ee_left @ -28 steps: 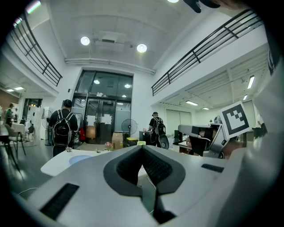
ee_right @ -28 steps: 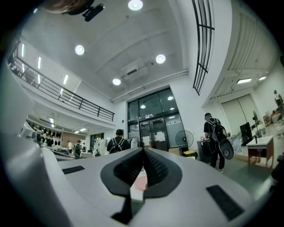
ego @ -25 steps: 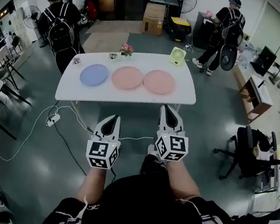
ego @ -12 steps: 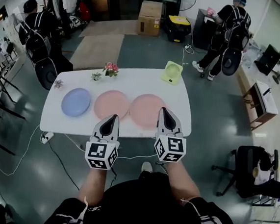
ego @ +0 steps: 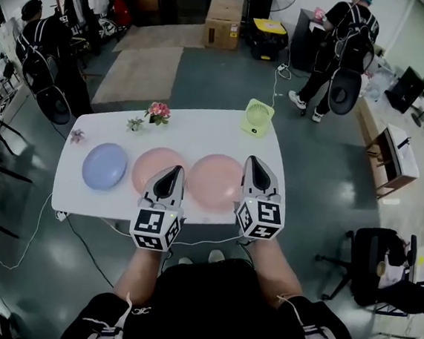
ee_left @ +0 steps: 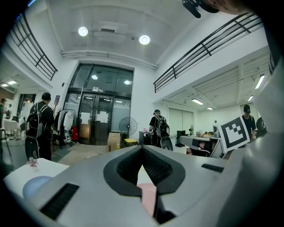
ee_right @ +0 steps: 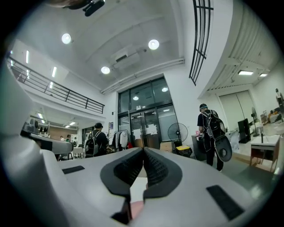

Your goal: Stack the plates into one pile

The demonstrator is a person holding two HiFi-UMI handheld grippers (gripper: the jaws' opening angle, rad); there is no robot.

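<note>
Three plates lie in a row on the white table (ego: 201, 130): a blue plate (ego: 104, 166) at the left, a pink plate (ego: 149, 168) in the middle and another pink plate (ego: 212, 178) at the right. My left gripper (ego: 170, 172) is shut and empty, held level over the near edge of the middle pink plate. The right gripper (ego: 255, 162), also shut and empty, hovers at the right rim of the right pink plate. In the left gripper view the jaws (ee_left: 142, 147) meet at the tip, with the blue plate (ee_left: 37, 186) low at the left. The right gripper view shows its jaws (ee_right: 143, 149) closed together.
A green desk fan (ego: 256, 117), a pot of pink flowers (ego: 156, 112) and a small flower (ego: 76, 135) stand along the table's far edge. People with backpacks stand at the far left (ego: 45, 45) and far right (ego: 344, 36). An office chair (ego: 371, 259) is at the right.
The table has come much nearer in the head view. Both grippers, earlier over the floor short of the table, are now over its near edge and the plates. Their jaws stay closed.
</note>
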